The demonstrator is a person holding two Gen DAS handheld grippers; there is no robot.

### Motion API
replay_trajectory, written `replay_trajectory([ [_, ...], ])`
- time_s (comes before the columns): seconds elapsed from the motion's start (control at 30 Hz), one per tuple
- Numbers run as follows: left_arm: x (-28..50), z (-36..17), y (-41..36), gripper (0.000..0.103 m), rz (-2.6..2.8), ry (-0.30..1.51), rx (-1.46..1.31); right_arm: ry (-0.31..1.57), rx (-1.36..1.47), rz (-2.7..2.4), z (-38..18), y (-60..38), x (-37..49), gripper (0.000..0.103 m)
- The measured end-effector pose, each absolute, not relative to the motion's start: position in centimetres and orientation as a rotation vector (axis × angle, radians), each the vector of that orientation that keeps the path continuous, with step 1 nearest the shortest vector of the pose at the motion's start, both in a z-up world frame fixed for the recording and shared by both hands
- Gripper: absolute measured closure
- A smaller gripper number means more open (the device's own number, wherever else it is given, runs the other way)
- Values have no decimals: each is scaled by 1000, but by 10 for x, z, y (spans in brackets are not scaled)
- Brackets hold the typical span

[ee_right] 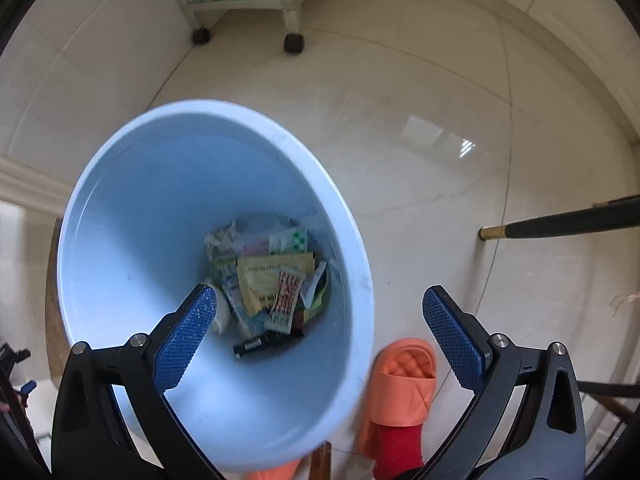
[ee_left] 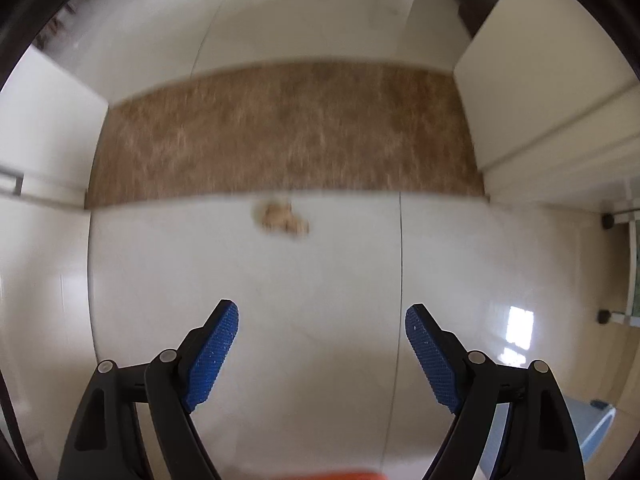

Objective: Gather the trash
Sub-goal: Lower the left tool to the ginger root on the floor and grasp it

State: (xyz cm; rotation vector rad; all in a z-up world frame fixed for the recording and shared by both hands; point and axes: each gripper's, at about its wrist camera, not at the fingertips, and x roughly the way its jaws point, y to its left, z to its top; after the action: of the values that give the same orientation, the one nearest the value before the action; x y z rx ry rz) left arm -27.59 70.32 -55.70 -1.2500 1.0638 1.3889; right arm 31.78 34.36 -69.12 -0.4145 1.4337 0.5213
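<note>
In the left wrist view a crumpled tan scrap of trash [ee_left: 281, 218] lies on the pale tiled floor just in front of a brown strip of flooring [ee_left: 280, 132]. My left gripper [ee_left: 322, 318] is open and empty, well short of the scrap. In the right wrist view a light blue bin [ee_right: 120, 200] stands on the floor and holds several wrappers [ee_right: 276, 276] and a dark tube [ee_right: 260, 344]. My right gripper [ee_right: 320, 300] is open and empty above the bin's right rim.
An orange slipper with a red sock [ee_right: 400, 384] stands right of the bin. A white cabinet on black feet [ee_right: 294, 42] is at the back. A dark rod with a brass tip [ee_right: 560, 224] reaches in from the right. White walls [ee_left: 540, 80] flank the brown strip.
</note>
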Motion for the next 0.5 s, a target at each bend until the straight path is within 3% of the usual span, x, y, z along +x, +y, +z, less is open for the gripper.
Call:
replay_trajectory([
  [0.13, -293, -579, 719, 18, 1498, 1045, -1113, 1394, -458, 472, -694, 347, 315, 0],
  [0.3, -310, -673, 726, 18, 1428, 1105, -1164, 1355, -525, 493, -700, 352, 299, 1],
  [0.33, -317, -694, 730, 18, 1427, 1130, -1174, 1360, -509, 491, -702, 352, 297, 4],
  [0.43, -330, -759, 741, 18, 1401, 1208, -1170, 1379, -459, 526, -712, 353, 294, 36],
  [0.5, -329, -791, 744, 18, 1367, 1228, -1163, 1417, -468, 539, -721, 355, 296, 40],
])
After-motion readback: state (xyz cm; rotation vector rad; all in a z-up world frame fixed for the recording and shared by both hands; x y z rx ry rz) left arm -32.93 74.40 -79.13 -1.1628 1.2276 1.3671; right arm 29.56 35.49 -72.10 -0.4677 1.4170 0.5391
